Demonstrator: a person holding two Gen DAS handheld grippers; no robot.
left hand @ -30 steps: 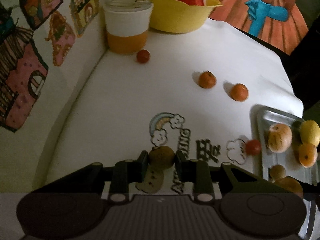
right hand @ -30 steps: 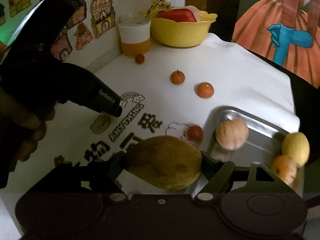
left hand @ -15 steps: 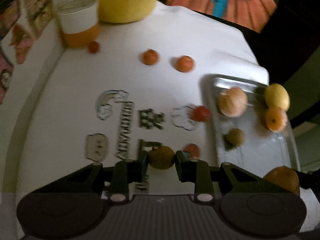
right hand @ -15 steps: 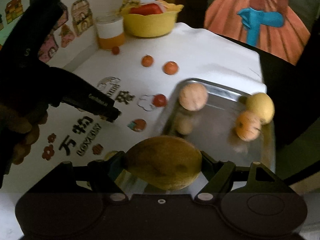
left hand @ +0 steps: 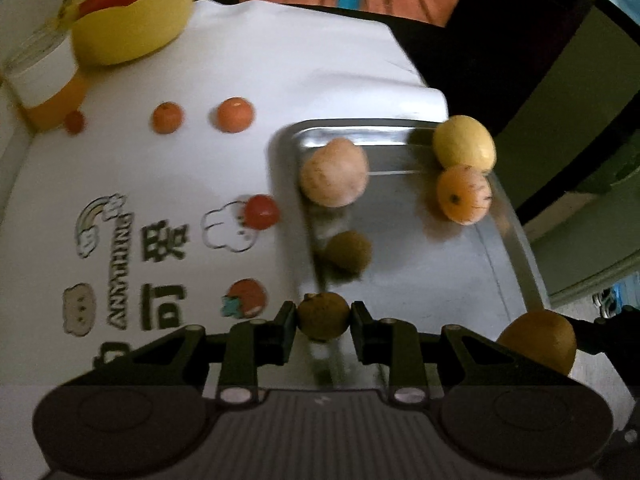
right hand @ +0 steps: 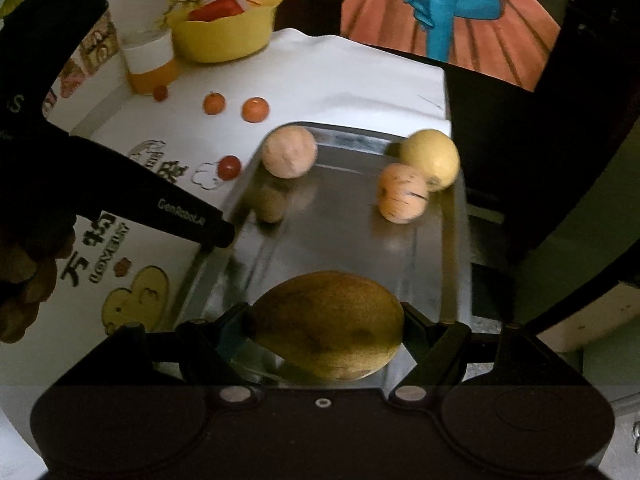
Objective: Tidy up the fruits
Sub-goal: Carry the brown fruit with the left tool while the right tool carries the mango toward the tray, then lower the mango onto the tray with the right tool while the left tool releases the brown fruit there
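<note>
Fruit filled both tools. The left gripper (left hand: 323,317) pinched a small brown fruit (left hand: 322,315) between its fingers, held over the near left edge of the metal tray (left hand: 516,248). The right gripper (right hand: 326,322) was clamped on a large brownish pear (right hand: 326,324), held above the near end of the same tray.

On the tray lay four fruits: a pale peach-coloured one (left hand: 334,172) at the far left corner, a yellow one (left hand: 464,142) at the far right corner touching a speckled orange one (left hand: 463,194) just in front of it, and a small brown one (left hand: 347,255) against the left edge.

On the white tablecloth (left hand: 280,60), a red tomato (left hand: 261,211) sat just beside the tray's left edge. Two small oranges (left hand: 235,114) (left hand: 167,117) lay side by side toward the far edge of the table, with a tiny red fruit (left hand: 74,121) further left, next to a white and orange jar (left hand: 48,88). A yellow bowl (left hand: 132,28) stood at the far left corner.

A hand (right hand: 24,280) held the left tool's black body at the left of the right wrist view.
</note>
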